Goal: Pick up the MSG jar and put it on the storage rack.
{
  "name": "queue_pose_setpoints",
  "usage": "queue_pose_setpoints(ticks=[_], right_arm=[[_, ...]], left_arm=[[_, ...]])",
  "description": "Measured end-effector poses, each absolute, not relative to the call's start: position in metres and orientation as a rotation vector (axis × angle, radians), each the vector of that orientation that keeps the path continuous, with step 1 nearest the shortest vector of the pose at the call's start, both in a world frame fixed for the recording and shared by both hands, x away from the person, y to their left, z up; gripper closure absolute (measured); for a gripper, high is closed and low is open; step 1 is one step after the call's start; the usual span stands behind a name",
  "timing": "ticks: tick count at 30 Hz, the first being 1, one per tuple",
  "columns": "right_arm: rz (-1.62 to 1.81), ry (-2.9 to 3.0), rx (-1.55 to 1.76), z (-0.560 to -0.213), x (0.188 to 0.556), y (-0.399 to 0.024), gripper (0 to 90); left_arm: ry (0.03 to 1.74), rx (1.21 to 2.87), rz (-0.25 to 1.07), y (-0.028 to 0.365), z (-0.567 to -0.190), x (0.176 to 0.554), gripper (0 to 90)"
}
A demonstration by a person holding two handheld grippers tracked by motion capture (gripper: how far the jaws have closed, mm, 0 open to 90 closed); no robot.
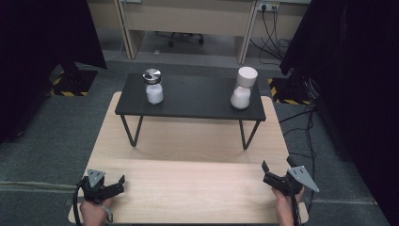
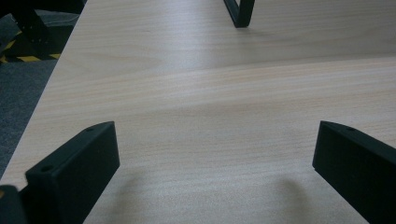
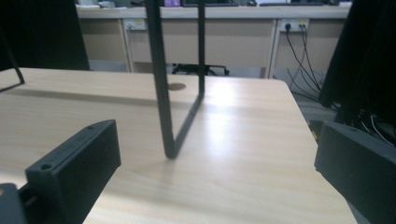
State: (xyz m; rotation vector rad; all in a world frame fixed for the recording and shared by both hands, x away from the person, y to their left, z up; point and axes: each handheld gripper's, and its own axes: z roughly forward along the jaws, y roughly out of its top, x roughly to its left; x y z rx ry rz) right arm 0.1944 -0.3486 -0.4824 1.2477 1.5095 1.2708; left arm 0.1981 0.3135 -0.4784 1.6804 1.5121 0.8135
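Note:
A black low stand (image 1: 188,101) sits on the far half of a light wooden table (image 1: 188,188). Two jars of white stuff rest on it: one with a metal lid (image 1: 153,87) at the left end, one with a white lid (image 1: 243,88) at the right end, which looks slightly tilted. My left gripper (image 1: 121,184) is low over the table's near left corner, open, with bare wood between its jaws (image 2: 217,140). My right gripper (image 1: 266,173) is open at the near right and faces the stand's right leg (image 3: 166,93), nothing between its jaws (image 3: 217,140).
The stand's left leg (image 2: 239,11) rises ahead of the left gripper. Grey carpet (image 1: 47,127) surrounds the table. Dark curtains (image 1: 42,42) hang on both sides, with cables (image 1: 306,122) on the floor at the right and desks (image 1: 188,19) at the back.

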Motion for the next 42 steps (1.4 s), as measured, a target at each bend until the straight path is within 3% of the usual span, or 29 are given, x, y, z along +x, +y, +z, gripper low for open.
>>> queue_pose_setpoints(ticks=[19,42], right_arm=[[1.221,1.475,1.299,-0.524,0.169,-0.363,0.4],[1.249,1.378,1.295,-0.536,0.159,-0.360,0.4]], left_arm=[[1.509,1.684,0.815,0.313,-0.478,0.198,0.0],[1.510,1.692,0.826,0.311,-0.478,0.198,0.0]])
